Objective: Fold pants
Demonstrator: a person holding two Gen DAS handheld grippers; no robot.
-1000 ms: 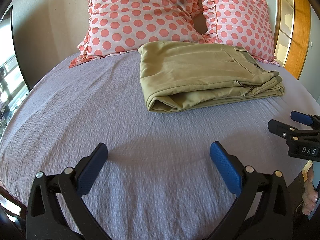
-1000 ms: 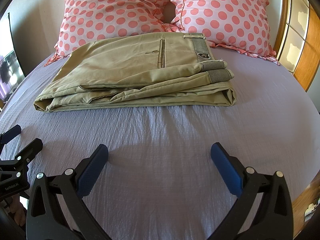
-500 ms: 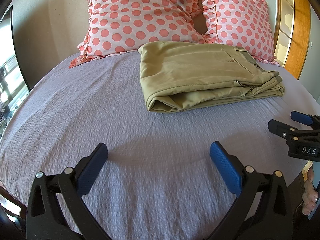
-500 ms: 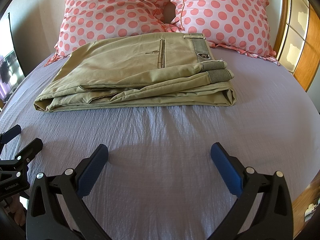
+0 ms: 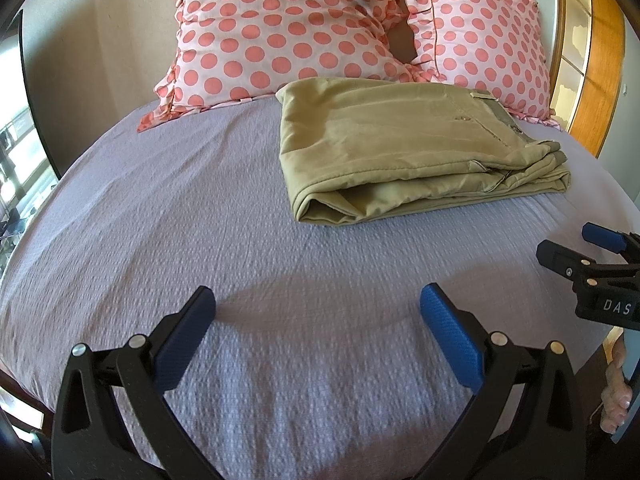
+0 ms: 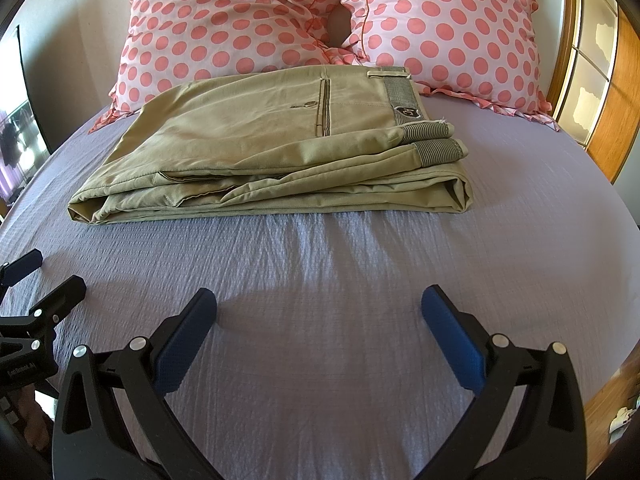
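Observation:
Khaki pants (image 5: 400, 148) lie folded in a flat stack on the lilac bed sheet (image 5: 180, 220), just before the pillows; they also show in the right wrist view (image 6: 272, 148), waistband to the right. My left gripper (image 5: 318, 308) is open and empty, over the sheet, well short of the pants. My right gripper (image 6: 320, 308) is open and empty, also short of the pants. Each gripper shows at the edge of the other's view: the right one (image 5: 580, 248), the left one (image 6: 40, 280).
Two pink pillows with red dots (image 6: 224, 20) (image 6: 448, 24) lean against the wall behind the pants. A wooden frame with glass panes (image 6: 592, 68) stands at the right. The bed's front edge is near my grippers.

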